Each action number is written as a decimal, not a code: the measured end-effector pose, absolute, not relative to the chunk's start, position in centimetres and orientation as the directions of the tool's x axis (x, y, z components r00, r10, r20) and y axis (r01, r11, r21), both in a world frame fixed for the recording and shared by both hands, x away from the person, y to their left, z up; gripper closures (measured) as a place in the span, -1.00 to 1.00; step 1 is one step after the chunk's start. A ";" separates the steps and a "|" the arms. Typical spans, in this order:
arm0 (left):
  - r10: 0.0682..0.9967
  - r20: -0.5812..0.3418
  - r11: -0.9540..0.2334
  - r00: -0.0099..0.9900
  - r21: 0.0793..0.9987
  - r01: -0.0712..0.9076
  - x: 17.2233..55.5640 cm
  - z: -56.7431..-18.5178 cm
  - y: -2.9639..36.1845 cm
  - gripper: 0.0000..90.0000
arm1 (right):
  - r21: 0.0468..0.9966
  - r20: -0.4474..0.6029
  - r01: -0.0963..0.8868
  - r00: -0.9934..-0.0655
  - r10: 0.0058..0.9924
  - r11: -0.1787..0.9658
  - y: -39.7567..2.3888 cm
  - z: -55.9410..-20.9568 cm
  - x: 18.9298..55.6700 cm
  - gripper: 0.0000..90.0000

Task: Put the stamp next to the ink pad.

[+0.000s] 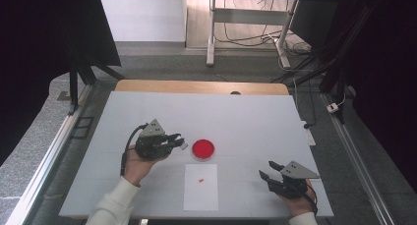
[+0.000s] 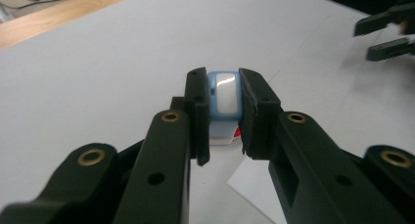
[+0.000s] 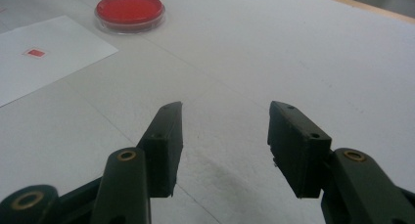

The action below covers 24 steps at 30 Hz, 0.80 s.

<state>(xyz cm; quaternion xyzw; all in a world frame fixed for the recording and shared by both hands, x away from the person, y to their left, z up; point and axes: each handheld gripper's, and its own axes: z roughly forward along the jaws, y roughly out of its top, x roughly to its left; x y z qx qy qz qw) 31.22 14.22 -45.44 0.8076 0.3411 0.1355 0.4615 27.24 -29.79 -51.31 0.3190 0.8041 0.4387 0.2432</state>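
My left gripper (image 1: 180,142) hovers just left of a round dish with red contents (image 1: 203,149). Its jaws are shut on a small light-blue piece with a white face (image 2: 224,94), gripped at both sides; a sliver of the red dish (image 2: 237,132) peeks out beneath it. My right gripper (image 1: 266,169) rests low at the table's front right, open with nothing between its fingers (image 3: 225,121). It points toward the dish (image 3: 129,10). A white paper sheet (image 1: 201,190) lies in front of the dish and carries a tiny red square (image 1: 201,180).
The white table top (image 1: 246,117) has a wooden strip (image 1: 201,86) along its far edge. The sheet (image 3: 54,67) and its red square (image 3: 35,52) lie left of the right gripper. The right gripper's jaws (image 2: 386,33) appear far off at upper right.
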 end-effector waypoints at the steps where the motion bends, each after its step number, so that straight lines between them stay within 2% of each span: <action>1: 0.682 -0.088 -0.352 0.726 0.830 0.432 31.4 -45.6 14.1 0.67 | 0.857 -0.113 0.303 -0.679 0.725 0.417 -29.8 -51.4 27.3 0.04; 11: 0.720 -0.052 -0.408 0.692 0.775 0.482 33.5 -48.0 13.5 0.66 | 0.851 -0.120 0.309 -0.674 0.729 0.425 -29.8 -51.5 27.4 0.03; 24: 0.725 -0.017 -0.472 0.688 0.716 0.515 35.3 -50.5 12.0 0.65 | 0.850 -0.118 0.316 -0.667 0.736 0.422 -30.2 -51.6 27.3 0.02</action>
